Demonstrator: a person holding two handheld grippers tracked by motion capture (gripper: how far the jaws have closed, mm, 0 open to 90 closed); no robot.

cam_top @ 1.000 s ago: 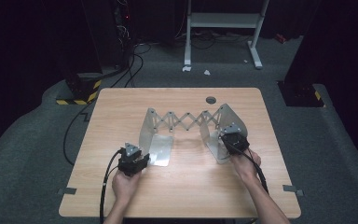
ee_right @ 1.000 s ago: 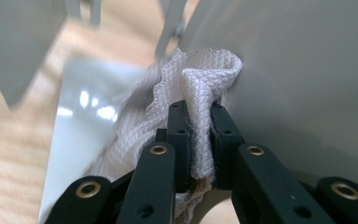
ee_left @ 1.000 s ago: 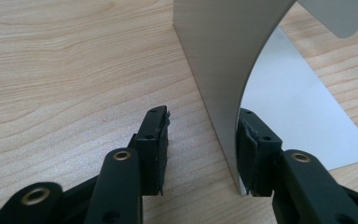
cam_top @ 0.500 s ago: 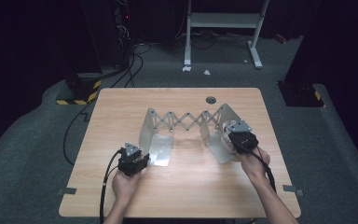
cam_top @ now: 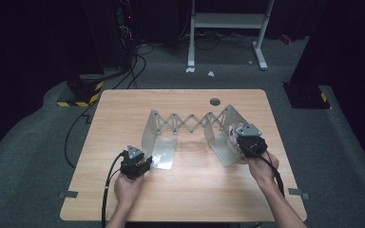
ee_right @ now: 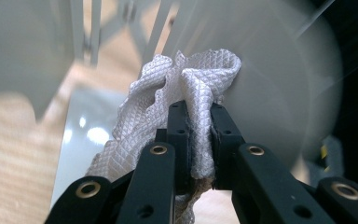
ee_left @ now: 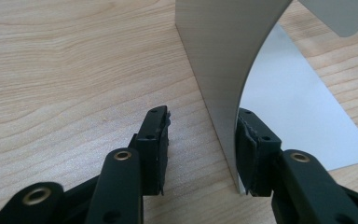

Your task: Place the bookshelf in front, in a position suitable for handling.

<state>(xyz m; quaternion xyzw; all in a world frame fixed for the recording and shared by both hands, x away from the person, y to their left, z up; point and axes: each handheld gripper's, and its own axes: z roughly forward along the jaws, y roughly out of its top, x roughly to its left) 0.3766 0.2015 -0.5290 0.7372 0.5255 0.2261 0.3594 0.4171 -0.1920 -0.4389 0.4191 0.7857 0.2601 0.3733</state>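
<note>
My right gripper is clamped on a bunched white cloth, pressing it against the bookend's upright metal plate just ahead. My left gripper stands partly open around the other plate's edge, one pad touching it.

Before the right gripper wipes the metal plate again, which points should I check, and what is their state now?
1. Cloth clamped in right gripper: ok.
2. Cloth touches the right upright plate: ok.
3. Left gripper straddles the left upright plate: ok.
4. Left gripper clamps that plate firmly: not ok, one pad stands apart from it.
5. Rack base flat on table: ok.
</note>
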